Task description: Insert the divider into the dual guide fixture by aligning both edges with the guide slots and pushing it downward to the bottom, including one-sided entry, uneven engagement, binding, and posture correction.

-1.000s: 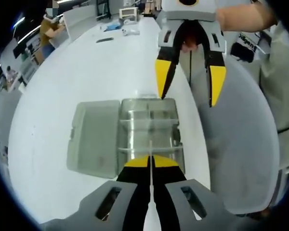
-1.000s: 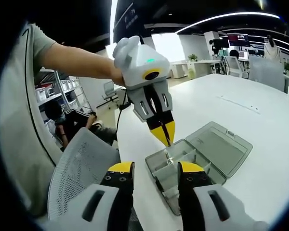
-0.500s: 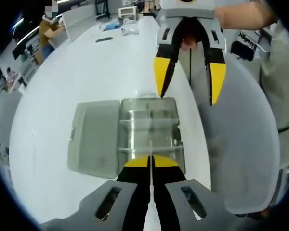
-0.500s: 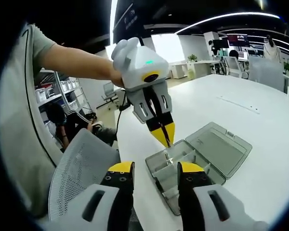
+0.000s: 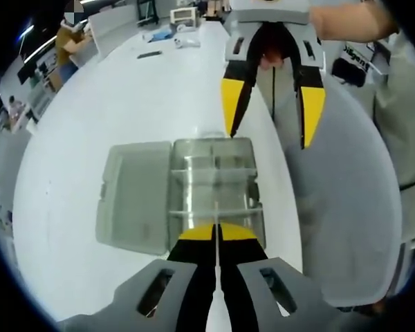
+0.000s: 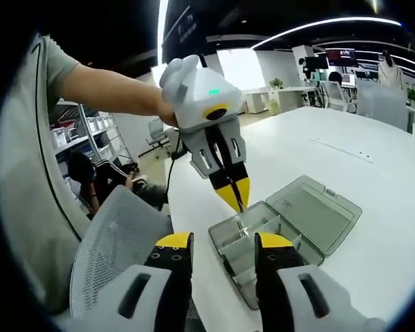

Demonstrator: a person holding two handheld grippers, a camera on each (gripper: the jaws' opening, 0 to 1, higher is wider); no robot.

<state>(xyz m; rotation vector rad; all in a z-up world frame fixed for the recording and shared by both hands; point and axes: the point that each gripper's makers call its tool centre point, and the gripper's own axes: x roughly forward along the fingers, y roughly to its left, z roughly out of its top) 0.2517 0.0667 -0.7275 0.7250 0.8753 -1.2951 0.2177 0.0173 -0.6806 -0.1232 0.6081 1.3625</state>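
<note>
- Here, in the left gripper view, the left hand-held gripper has its yellow-tipped jaws pinched together on the divider, a thin clear sheet seen edge-on that rises between them.
- The divider hangs over the near end of the box, a clear compartment case standing on the white desk with its lid folded flat to one side. Holding it upright and edge-on looks meant to line both edges up with the guide slots in the box walls; whether either edge has entered a slot I cannot tell.
- The right hand-held gripper hovers beyond the far end of the box, jaws spread wide and holding nothing, likely waiting to steady or correct the divider.
- In the right gripper view, the right hand-held gripper shows its jaws well apart and empty, with the box below and between them.
- The left hand-held gripper points down at the box, tips closed together; a mesh chair stands beside the desk.
</note>
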